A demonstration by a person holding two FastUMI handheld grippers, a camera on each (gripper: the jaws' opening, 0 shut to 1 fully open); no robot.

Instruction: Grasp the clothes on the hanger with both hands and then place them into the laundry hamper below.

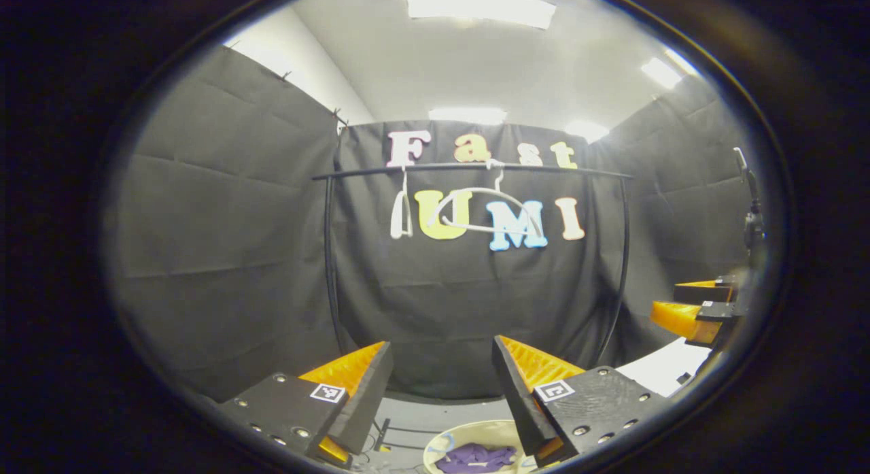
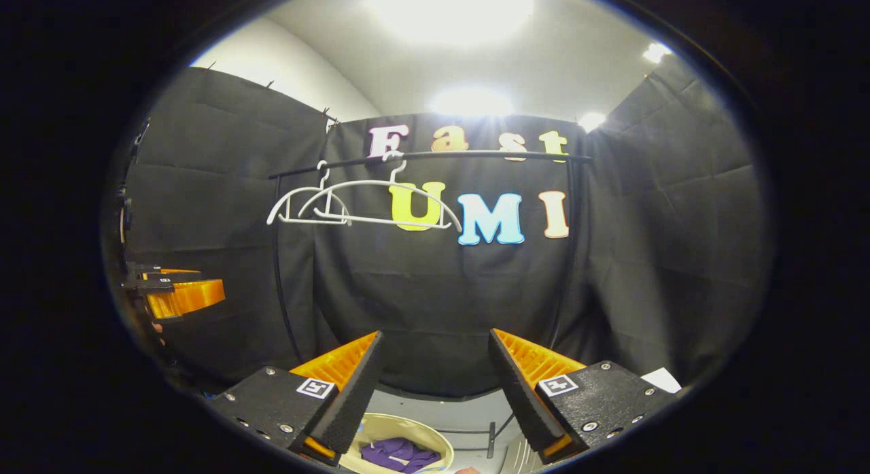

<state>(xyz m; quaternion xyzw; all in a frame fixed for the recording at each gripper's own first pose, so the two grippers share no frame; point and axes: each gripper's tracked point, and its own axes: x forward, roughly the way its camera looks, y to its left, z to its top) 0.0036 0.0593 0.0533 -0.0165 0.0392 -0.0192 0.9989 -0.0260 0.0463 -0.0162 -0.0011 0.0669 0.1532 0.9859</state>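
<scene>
Two bare white hangers (image 1: 486, 209) (image 2: 380, 202) hang on the black rail (image 1: 469, 168) (image 2: 435, 156) in front of the back wall. Purple clothes (image 1: 476, 457) (image 2: 397, 453) lie inside the cream laundry hamper (image 1: 445, 438) (image 2: 380, 430) on the floor below. My left gripper (image 1: 442, 365) is open above the hamper, nothing between its fingers. My right gripper (image 2: 435, 355) is open too, also above the hamper. The right gripper (image 1: 700, 307) shows at the right edge of the left gripper view, and the left gripper (image 2: 173, 290) at the left edge of the right gripper view.
The rail's black uprights (image 1: 329, 256) (image 2: 282, 283) stand to either side of the hamper, with a black base bar (image 2: 491, 438) on the grey floor. Black cloth walls close in on three sides. A white sheet (image 2: 656, 377) lies on the floor at the right.
</scene>
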